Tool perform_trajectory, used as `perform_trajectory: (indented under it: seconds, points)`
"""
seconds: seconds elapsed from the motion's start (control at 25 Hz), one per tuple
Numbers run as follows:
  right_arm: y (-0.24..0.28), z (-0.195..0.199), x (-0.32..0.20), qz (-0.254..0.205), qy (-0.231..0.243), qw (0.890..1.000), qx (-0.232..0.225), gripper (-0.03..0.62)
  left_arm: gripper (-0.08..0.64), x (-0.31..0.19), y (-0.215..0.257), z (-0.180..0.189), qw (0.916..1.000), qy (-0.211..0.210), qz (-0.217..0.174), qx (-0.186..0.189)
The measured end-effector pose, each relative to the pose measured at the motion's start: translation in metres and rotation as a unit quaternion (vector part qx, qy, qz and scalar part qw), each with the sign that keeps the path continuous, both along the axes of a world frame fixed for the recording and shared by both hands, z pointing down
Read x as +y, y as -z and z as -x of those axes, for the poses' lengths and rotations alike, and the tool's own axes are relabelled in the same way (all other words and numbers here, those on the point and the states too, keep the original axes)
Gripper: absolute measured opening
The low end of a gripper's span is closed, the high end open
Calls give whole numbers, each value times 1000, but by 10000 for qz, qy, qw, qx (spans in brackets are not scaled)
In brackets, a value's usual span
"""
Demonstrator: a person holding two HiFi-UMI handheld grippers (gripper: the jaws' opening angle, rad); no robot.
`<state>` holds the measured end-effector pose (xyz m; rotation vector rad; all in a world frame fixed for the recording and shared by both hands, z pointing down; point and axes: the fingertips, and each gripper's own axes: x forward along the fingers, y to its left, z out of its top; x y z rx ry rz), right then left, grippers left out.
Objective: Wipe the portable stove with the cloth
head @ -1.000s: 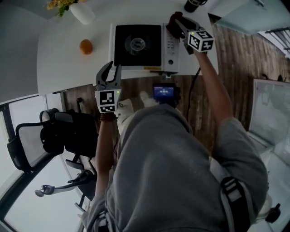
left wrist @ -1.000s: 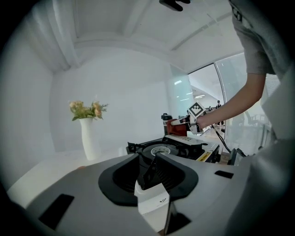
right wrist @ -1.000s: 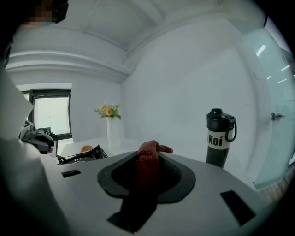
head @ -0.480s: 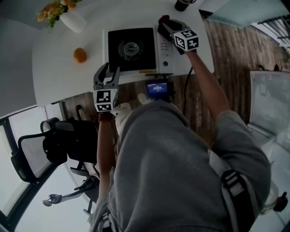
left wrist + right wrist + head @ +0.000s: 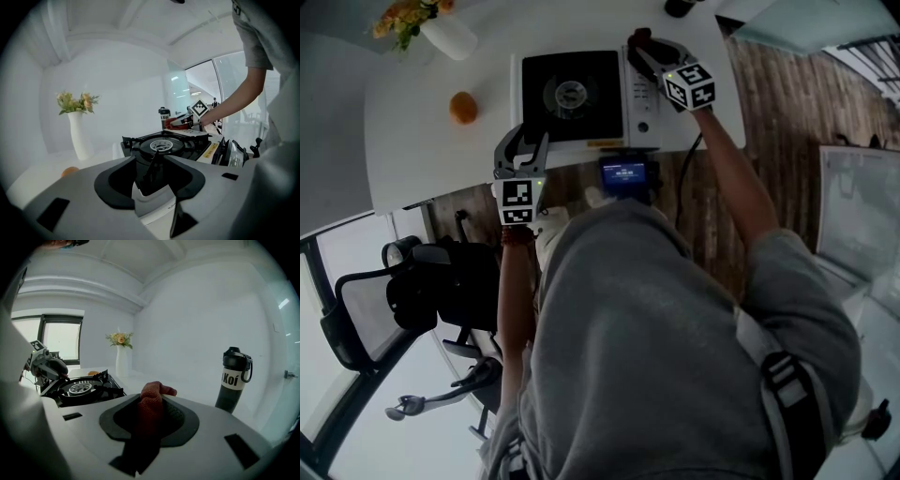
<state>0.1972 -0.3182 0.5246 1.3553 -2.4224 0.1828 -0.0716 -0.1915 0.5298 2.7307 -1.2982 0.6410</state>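
Jaws: left [image 5: 522,150] spreading empty, right [image 5: 643,49] pinching cloth [image 5: 157,392]

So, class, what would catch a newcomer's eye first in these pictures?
The black-topped portable stove sits at the near edge of the white table. The right claw grips a red cloth over the stove's right side. An orange lies to the stove's left.

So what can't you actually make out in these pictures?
- Head view: the bottle is cut off by the top edge.
- Head view: print on the small screen is too small to read.
- Head view: the right tool covers part of the stove.
- Right gripper view: the lower end of the cloth is lost in shadow between the jaws.
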Motion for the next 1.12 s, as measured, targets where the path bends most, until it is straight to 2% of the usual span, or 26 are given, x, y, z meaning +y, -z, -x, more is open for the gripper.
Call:
perform_trajectory:
  seconds: [0.4,0.56,0.96,1.12]
  points:
    - [1,16,30,-170,637,9978,83,109,201,-3,-2,3,9998,134,167,16]
    - [2,19,39,-188,729,9971,100,109,201,-5,-3,2,9995,197,249,44]
    - [0,34,76,-225,911,9955,135,109,210,-3,-12,-3,9988,107,265,-409]
    - [0,39,94,-271,988,9947,123,109,213,-4,-11,-1,9987,203,252,-381]
